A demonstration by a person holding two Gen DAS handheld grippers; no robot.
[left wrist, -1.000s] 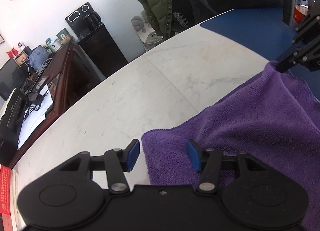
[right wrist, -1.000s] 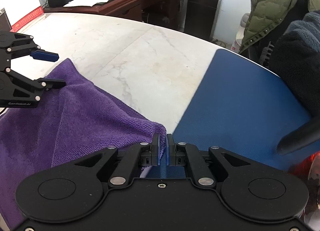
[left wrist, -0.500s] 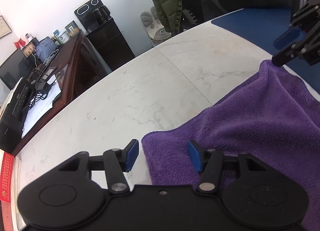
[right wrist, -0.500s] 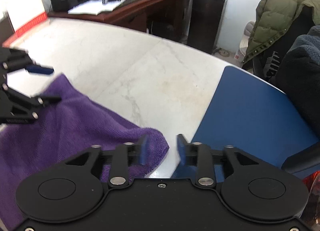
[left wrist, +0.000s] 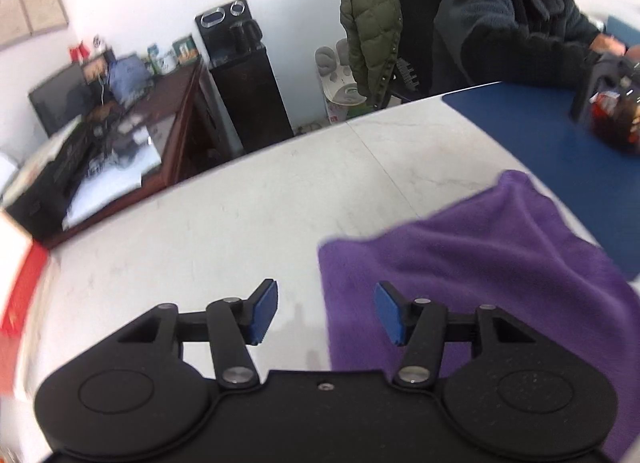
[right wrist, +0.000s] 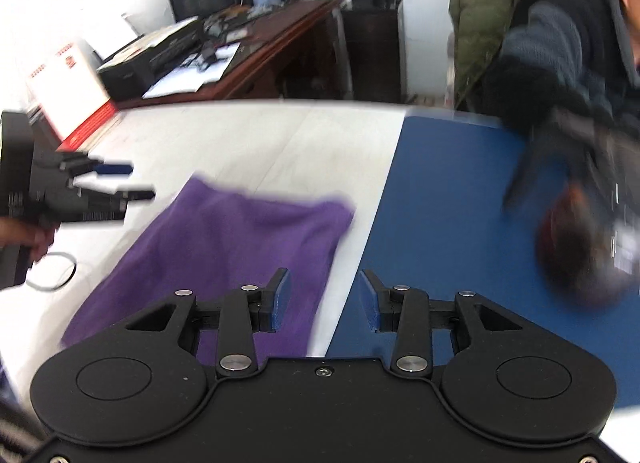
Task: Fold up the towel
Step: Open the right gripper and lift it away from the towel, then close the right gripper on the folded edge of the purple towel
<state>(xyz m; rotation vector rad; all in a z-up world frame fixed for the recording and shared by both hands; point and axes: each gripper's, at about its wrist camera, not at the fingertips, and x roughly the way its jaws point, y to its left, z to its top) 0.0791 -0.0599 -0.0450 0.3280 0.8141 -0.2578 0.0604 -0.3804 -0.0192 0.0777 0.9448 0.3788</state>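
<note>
Two grippers are seen above a white marble table (left wrist: 248,199), each with its blue-padded jaws spread apart and nothing held between them. The purple towel (left wrist: 472,263) is seen lying on the marble, with its right edge close to, and partly over, a blue mat (left wrist: 560,151) that covers the right part of the table.

In the left wrist view, the left gripper (left wrist: 326,311) is raised over the towel's near left edge: its left finger stands over bare marble, its right finger over the cloth, and the towel's straight edge runs between them. No contact with the cloth is shown. In the right wrist view, the right gripper (right wrist: 324,299) is placed at the towel's right edge, its left finger over purple cloth and its right finger over the blue mat; a narrow strip of marble is seen between them.

In the right wrist view the towel's long axis is seen running from the near left toward the far right, where a corner (right wrist: 344,207) points at the mat. The surface is loosely draped, with soft ridges. Both views are blurred by motion. A seated person (left wrist: 516,23) in dark clothing is visible at the far side of the mat.
</note>
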